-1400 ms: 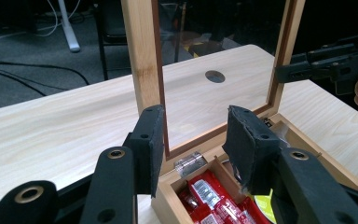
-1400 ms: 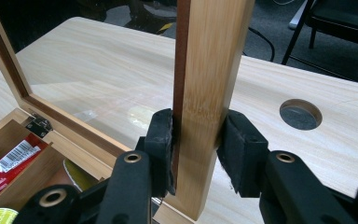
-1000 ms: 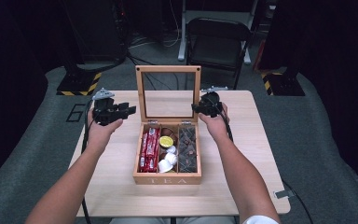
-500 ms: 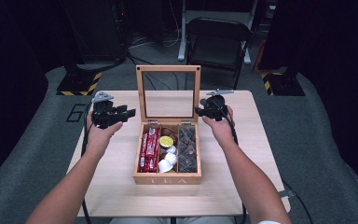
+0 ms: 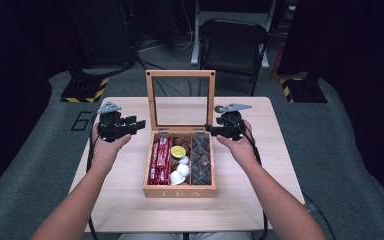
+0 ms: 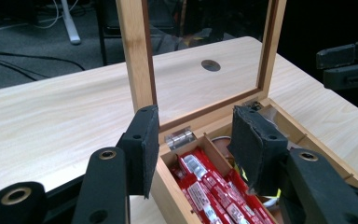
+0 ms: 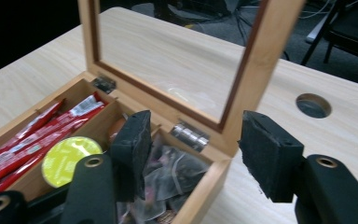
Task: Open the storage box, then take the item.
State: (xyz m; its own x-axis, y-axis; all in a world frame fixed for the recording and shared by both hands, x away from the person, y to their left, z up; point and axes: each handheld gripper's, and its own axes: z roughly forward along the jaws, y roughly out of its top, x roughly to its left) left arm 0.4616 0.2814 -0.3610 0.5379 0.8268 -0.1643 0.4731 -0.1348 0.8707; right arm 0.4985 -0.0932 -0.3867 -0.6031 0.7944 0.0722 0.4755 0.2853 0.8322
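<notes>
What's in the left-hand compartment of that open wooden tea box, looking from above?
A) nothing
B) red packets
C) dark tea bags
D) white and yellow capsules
B: in the high view the red packets fill the left compartment of the wooden tea box; capsules sit in the middle, dark bags on the right.

In the left gripper view the lid (image 6: 137, 51) runs off the top edge, and the gripper's own pads cover part of the red packets (image 6: 205, 186). In the right gripper view a pad hides part of the dark bags (image 7: 172, 177). From the high view the packets' print is too small to read.
</notes>
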